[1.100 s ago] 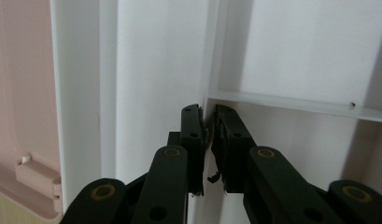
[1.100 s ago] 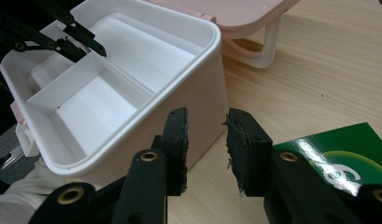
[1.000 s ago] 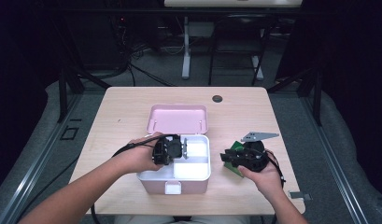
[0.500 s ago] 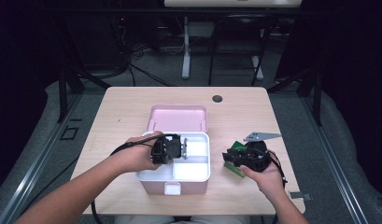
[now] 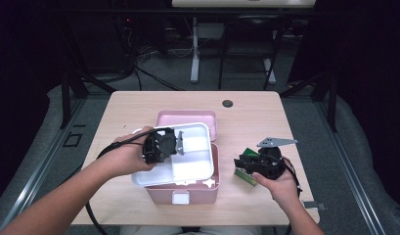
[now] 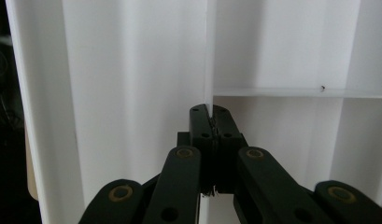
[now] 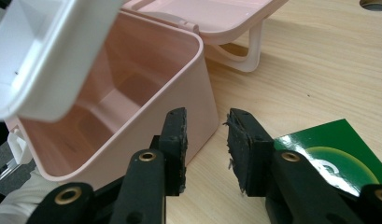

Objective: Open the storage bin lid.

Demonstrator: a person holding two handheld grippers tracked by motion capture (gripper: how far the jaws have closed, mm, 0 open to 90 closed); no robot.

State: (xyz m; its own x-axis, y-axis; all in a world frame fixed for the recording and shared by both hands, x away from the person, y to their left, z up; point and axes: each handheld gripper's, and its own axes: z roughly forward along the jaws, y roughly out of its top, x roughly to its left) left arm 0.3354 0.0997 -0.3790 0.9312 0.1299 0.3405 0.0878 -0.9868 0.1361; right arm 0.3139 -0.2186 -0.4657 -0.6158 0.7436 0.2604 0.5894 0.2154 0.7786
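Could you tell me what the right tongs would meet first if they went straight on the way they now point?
Most likely the side wall of the pink box: in the right gripper view it stands just beyond the open right tongs, roughly in line with the gap. Depth is hard to judge, so they might skim past its corner over the table.

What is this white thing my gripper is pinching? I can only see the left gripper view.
Observer: It is a white tray with compartments. The left gripper is shut on one of its divider walls and holds it tilted above a pink box.
Operator: Is that box open?
Observer: Yes. Its pink lid lies flipped back on the table behind it.
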